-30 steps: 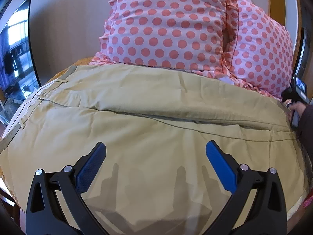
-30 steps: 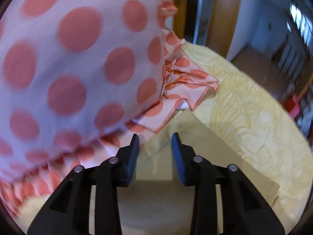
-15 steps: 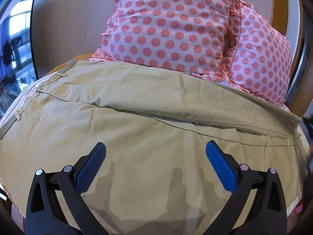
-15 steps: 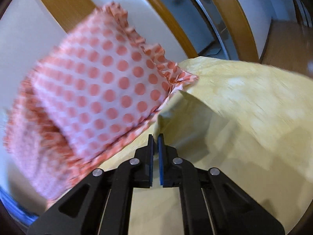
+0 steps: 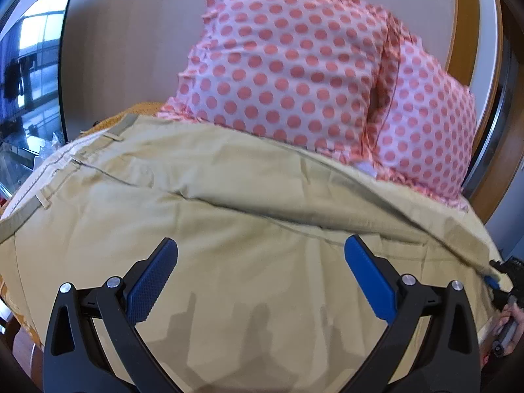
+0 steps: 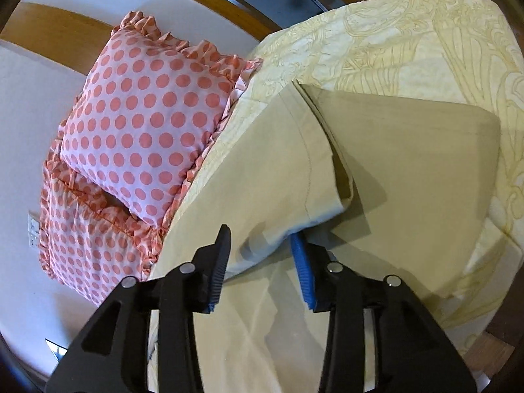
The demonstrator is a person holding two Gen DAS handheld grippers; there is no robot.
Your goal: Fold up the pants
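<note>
Khaki pants (image 5: 229, 203) lie spread on the bed, waistband at the left, legs running right, one leg folded over the other. My left gripper (image 5: 260, 249) is open and empty, hovering above the near leg. In the right wrist view the pants (image 6: 271, 163) show their leg ends, the upper leg's hem lying between the jaws. My right gripper (image 6: 260, 239) is open, its blue right pad under the hem fold and its left finger over the cloth. It also shows at the right edge of the left wrist view (image 5: 497, 278).
Two pink pillows with coral dots (image 5: 294, 65) lean against the wall behind the pants; they also show in the right wrist view (image 6: 140, 131). A yellow patterned bedspread (image 6: 409, 39) covers the bed. A dark TV screen (image 5: 29, 75) stands at the left. A wooden frame (image 5: 461, 32) is behind.
My right gripper, shut on the far leg's hem half a second ago, has carried it toward the near side and opened. The left gripper has stayed open above the pants.
</note>
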